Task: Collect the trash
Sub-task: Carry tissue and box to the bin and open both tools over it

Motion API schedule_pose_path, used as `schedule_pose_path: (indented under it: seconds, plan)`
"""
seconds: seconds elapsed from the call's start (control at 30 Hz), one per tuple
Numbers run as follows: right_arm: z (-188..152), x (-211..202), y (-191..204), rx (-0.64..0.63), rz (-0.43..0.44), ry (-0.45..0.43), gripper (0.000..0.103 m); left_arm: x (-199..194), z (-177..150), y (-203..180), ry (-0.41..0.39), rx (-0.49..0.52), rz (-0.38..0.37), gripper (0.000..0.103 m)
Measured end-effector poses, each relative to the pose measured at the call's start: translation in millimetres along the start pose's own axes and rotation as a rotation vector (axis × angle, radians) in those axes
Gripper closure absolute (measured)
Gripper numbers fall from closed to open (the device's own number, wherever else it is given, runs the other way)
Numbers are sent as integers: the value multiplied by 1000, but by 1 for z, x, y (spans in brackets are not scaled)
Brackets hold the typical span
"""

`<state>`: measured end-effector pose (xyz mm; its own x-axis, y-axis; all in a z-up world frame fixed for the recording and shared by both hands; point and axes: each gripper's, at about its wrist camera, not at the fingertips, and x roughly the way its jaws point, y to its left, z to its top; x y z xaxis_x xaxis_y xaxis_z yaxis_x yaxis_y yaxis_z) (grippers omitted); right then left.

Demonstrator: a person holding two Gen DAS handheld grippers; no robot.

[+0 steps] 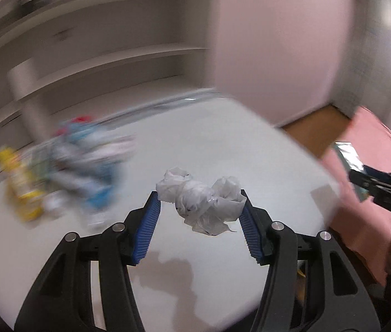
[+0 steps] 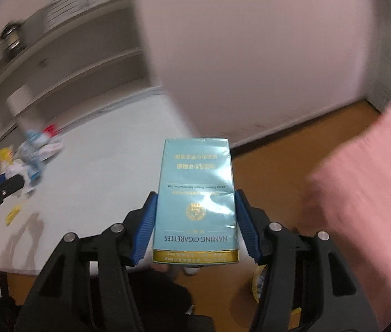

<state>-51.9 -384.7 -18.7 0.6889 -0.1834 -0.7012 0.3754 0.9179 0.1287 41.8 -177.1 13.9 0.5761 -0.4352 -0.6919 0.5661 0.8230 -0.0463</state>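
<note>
My left gripper (image 1: 199,197) is shut on a crumpled white plastic wrapper (image 1: 199,199) and holds it above the white table (image 1: 195,144). My right gripper (image 2: 195,196) is shut on a light blue cigarette pack (image 2: 195,202), held upright past the table's right edge above the wooden floor (image 2: 273,166). The right gripper with the pack also shows at the right edge of the left wrist view (image 1: 361,177). The left gripper shows at the left edge of the right wrist view (image 2: 1,185). A blurred pile of colourful trash (image 1: 79,160) lies on the table's far left.
A yellow packet (image 1: 21,185) lies beside the pile. White shelves (image 1: 112,55) stand behind the table. A pink cushion (image 2: 361,207) is at the right. A small yellow scrap (image 2: 12,214) lies on the table. A tape roll (image 2: 259,282) sits low on the floor.
</note>
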Motion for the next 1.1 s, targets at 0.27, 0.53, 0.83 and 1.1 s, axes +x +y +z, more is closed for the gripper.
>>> schedule_pose_path:
  seconds: [0.27,0.53,0.83,1.1]
  plan:
    - [-60,-7,-155,236,-213,67,48,51,-7,-184,62,204,-301,48]
    - [-121,36,-253,421,-295,252,48,135,-64,-302,167,361,-444,48]
    - [-151,84,-285,521,-267,420,48,230,-114,-332,308,395,-415,48]
    - [-150,91,-280,528,-255,425,48,237,-127,-335,350,394,-449,48]
